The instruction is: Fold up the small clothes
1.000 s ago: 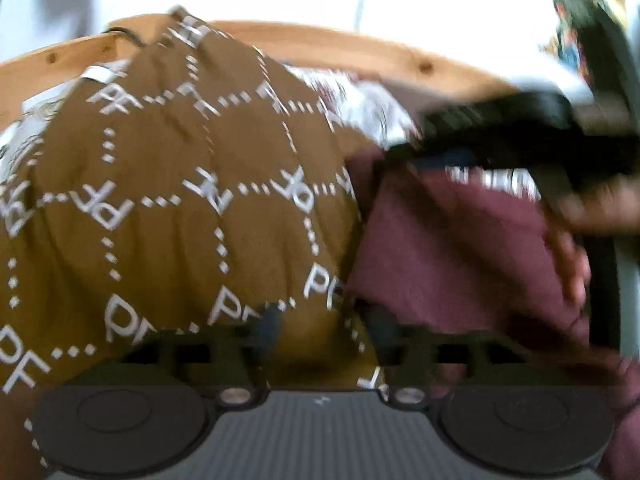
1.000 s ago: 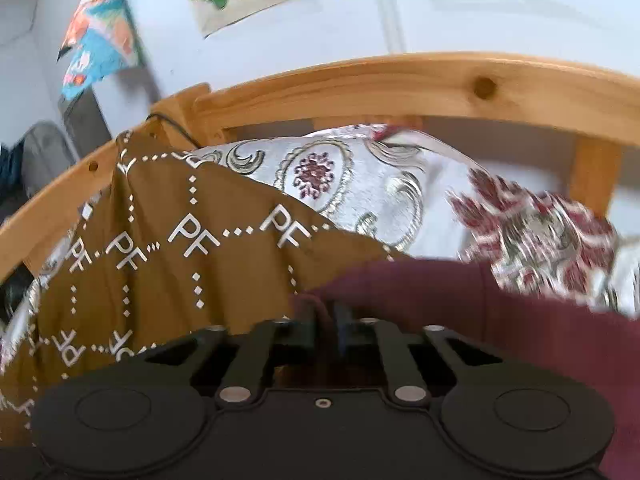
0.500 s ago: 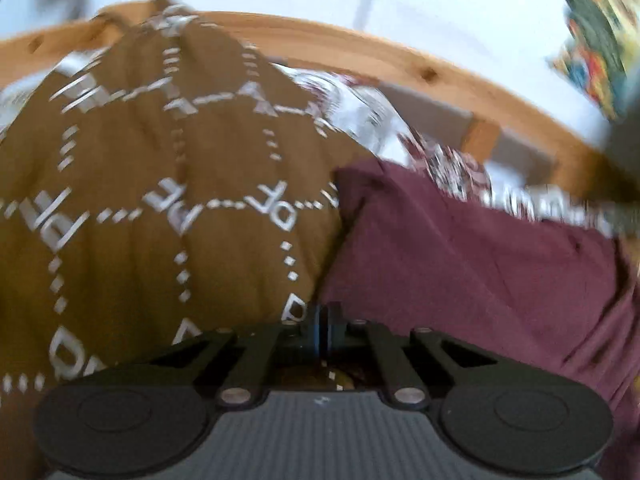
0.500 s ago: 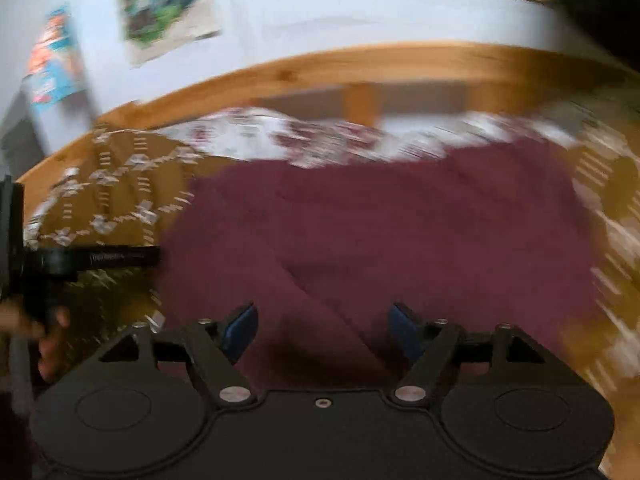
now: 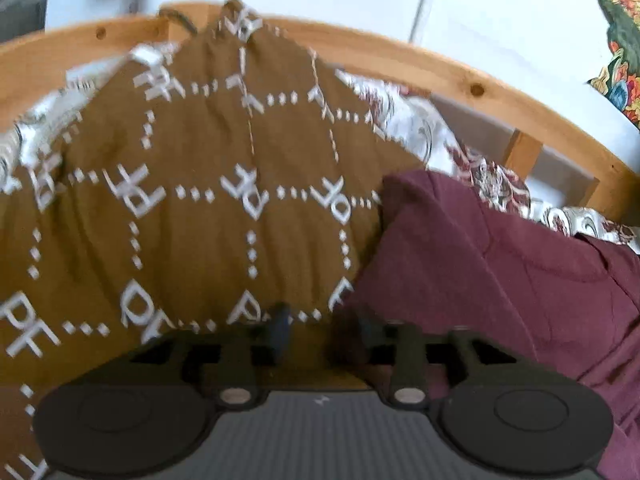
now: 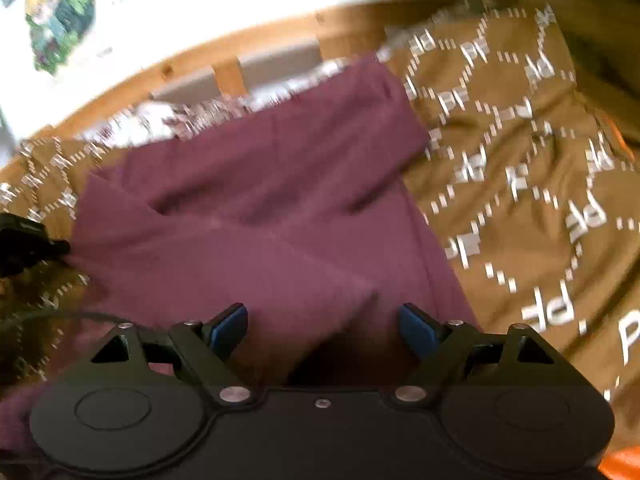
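A maroon garment (image 6: pixel 260 216) lies spread on a brown blanket with white "PF" lettering (image 6: pixel 520 184). In the left wrist view the garment (image 5: pixel 500 280) fills the right side and the blanket (image 5: pixel 200 200) the left. My left gripper (image 5: pixel 322 326) is open at the garment's left edge, holding nothing. My right gripper (image 6: pixel 324 330) is open wide just above the garment's near part, empty. The left gripper shows as a dark shape at the left edge of the right wrist view (image 6: pixel 24 244).
A wooden bed rail (image 5: pixel 440 72) curves behind the blanket, with a patterned white and red sheet (image 5: pixel 480 172) under it. A white wall with colourful posters (image 6: pixel 60 12) stands beyond. An orange item (image 6: pixel 620 460) shows at the lower right.
My left gripper, shut half a second ago, has opened. My right gripper, shut on the maroon garment a second ago, let go and has swung right over the garment.
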The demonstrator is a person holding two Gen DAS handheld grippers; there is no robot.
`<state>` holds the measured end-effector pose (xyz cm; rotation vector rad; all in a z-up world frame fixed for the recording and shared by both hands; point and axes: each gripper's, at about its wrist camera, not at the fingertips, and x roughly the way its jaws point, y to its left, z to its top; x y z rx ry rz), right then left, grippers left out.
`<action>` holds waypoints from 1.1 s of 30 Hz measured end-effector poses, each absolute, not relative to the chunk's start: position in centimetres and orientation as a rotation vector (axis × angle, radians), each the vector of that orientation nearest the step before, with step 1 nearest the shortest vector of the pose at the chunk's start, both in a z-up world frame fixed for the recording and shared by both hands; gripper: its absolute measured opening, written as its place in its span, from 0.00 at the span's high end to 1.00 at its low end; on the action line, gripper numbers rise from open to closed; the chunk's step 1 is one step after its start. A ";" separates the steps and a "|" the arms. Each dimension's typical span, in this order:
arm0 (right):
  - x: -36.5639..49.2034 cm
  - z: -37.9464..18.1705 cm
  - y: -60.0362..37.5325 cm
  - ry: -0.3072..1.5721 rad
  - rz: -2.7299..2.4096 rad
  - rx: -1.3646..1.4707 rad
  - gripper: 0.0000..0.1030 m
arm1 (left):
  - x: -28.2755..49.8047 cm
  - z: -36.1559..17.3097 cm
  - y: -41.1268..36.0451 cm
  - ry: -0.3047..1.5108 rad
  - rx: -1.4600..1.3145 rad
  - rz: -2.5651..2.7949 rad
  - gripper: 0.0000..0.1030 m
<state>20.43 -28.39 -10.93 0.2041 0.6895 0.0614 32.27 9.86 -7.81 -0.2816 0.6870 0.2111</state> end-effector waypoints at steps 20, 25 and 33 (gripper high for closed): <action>43.9 -6.4 -37.3 0.573 -0.057 0.157 0.64 | 40.1 -9.7 5.6 0.572 0.232 0.189 0.42; 43.2 -7.4 -36.9 0.556 -0.103 0.181 0.59 | 39.6 -8.7 5.4 0.603 0.186 0.172 0.22; 32.2 -6.1 -33.7 0.587 0.066 0.125 0.15 | 36.5 -5.5 6.3 0.611 0.043 0.155 0.01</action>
